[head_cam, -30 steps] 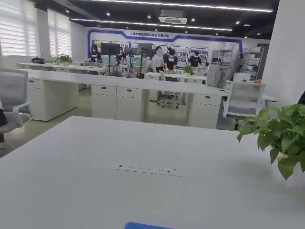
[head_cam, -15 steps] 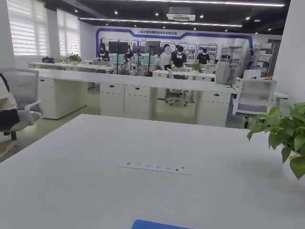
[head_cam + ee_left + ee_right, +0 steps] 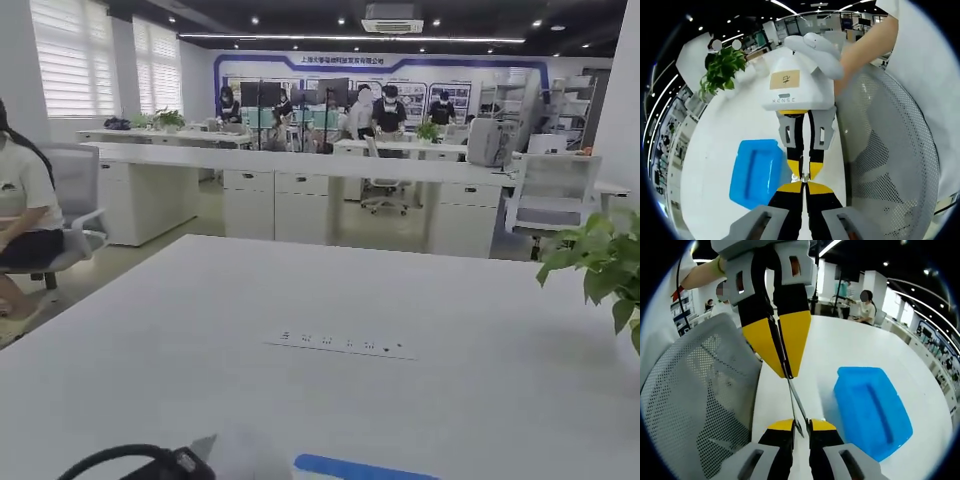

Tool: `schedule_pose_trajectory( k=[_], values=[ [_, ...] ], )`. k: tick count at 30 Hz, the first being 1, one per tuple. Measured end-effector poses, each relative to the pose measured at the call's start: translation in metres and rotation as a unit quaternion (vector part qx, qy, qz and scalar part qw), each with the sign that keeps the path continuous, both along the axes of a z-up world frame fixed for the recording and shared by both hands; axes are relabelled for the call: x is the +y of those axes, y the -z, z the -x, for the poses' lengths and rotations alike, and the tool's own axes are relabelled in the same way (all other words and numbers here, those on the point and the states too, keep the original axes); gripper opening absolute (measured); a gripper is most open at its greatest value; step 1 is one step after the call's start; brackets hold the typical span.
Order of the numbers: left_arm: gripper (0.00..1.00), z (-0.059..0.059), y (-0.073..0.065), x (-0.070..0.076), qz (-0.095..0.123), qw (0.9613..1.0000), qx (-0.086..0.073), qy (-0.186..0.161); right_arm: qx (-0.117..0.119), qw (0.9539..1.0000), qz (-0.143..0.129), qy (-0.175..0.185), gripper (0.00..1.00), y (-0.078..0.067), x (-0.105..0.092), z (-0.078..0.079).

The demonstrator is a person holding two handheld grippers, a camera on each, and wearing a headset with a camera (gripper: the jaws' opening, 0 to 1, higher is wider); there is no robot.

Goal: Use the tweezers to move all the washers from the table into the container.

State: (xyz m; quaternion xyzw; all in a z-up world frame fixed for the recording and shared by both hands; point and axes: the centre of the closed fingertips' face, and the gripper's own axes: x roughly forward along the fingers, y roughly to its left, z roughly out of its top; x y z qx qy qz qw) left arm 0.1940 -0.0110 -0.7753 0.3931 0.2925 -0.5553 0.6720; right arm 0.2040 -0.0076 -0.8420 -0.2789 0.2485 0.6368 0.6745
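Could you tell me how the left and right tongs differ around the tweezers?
The left tongs are shut on the tweezers, while the right tongs stand slightly apart around their lower end. The left tongs reach in from the top of the right gripper view; the right tongs rise from its bottom. Both have yellow tips and face each other.

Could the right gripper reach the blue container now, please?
Probably yes: the blue container lies beside the right gripper, bare table between; the tweezers, held by the left gripper, end between the right one's jaws.
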Motion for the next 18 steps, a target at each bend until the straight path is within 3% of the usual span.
schedule_pose_trajectory(
  k=[5,13,18],
  values=[
    [0.00,-0.006,-0.001,0.002,-0.013,0.9999,-0.003,0.005,-0.004,1.0000,-0.006,0.002,0.07,-0.001,0.004,-0.005],
    [0.00,-0.010,0.002,0.001,-0.034,0.9992,0.005,0.021,0.002,0.9999,-0.010,0.002,0.06,0.003,0.008,-0.006],
    [0.00,-0.013,0.002,-0.001,-0.035,0.9991,0.006,0.025,0.008,0.9999,-0.009,0.005,0.07,0.007,0.007,-0.007]
  ],
)
